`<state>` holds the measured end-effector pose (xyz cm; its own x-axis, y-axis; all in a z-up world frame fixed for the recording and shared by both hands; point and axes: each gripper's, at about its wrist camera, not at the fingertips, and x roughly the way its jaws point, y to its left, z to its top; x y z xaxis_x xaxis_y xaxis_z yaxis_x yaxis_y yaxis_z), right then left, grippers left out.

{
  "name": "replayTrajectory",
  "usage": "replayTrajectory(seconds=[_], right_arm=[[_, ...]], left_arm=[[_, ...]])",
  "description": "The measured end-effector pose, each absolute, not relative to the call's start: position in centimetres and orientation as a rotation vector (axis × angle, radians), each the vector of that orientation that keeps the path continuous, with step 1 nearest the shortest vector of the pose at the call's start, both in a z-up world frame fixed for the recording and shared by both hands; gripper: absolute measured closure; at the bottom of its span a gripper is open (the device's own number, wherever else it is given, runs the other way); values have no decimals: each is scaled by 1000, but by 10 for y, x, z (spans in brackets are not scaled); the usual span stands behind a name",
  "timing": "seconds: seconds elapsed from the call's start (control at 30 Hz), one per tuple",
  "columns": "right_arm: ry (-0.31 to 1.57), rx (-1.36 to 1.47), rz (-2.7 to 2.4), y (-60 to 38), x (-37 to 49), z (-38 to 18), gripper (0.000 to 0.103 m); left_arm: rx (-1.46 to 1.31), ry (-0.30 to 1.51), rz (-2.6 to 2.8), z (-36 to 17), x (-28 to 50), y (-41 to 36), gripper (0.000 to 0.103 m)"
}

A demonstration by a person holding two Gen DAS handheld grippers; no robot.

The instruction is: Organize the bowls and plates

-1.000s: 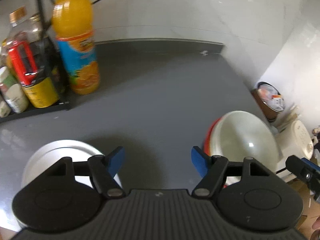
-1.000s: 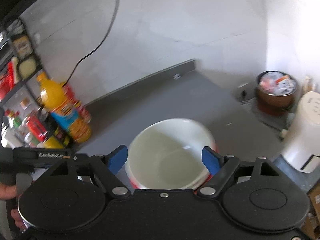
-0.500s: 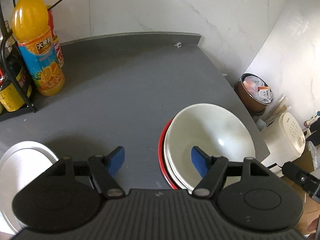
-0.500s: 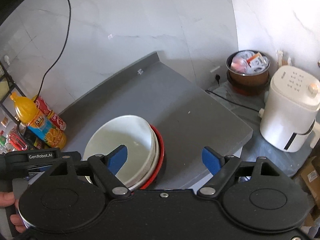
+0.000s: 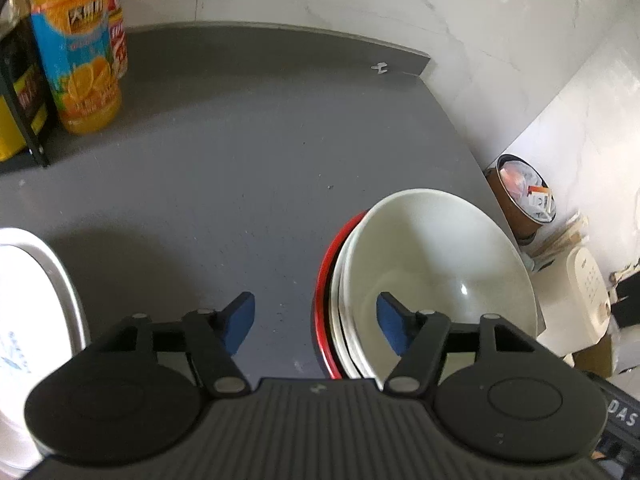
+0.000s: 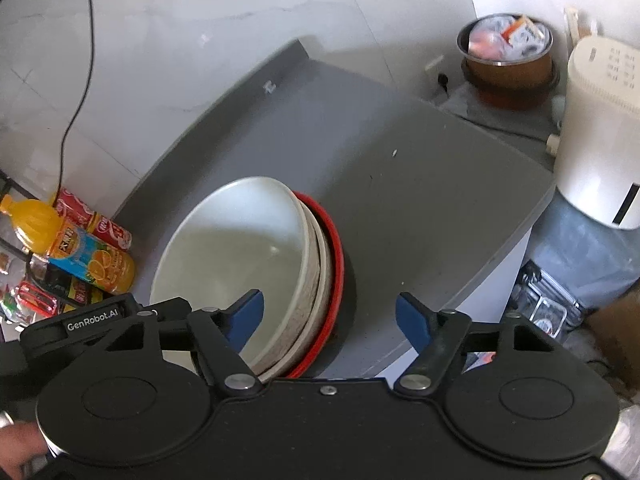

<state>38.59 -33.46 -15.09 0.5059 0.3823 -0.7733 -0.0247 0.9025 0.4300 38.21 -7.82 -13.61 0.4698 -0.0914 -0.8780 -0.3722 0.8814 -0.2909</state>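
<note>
Left wrist view: my left gripper (image 5: 316, 322) has its jaws spread wide with nothing between them, hovering over the grey counter (image 5: 248, 168). The bowl stack (image 5: 432, 272) sits mouth-up at the right, a white bowl nested in other white ones with a red-rimmed bowl (image 5: 326, 268) outermost; round, so no long axis, though the stack leans a little so the rims fan out on its left side. My right blue fingertip (image 5: 390, 322) overlaps the stack's near rim; I cannot tell if it touches. The stack is close to the counter's right edge, with open counter to its left and behind it. A white plate (image 5: 36, 300) lies flat at the far left, cut off by the frame. An orange juice bottle (image 5: 76, 52) stands upright at the back left beside a black rack (image 5: 24, 120). Right wrist view: my right gripper (image 6: 330, 316) is also wide open and holds nothing, with the bowl stack (image 6: 248, 264) under its left finger. Bare counter runs right to the edge, where a white appliance (image 6: 600, 136) and a brown pot (image 6: 508, 68) stand below.
</note>
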Motion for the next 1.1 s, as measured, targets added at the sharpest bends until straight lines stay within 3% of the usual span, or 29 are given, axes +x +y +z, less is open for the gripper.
replayTrajectory(seconds=[0.2,0.33,0.4,1.1], right_arm=[[1051,402,217,-328,396,-165,42],[1084,431,238,-325,399,-172,63],[1082,380,230,-319,398,-167,66],[969,282,297,-285,376,-131,70]], left_arm=[[-532,1093,169,-150,389,-73,59],[-597,1103,139,-156,391,-69,71],[-585,1110,122,-152,394,-73,81],[-550,1097,129,-118,372,-45,81]])
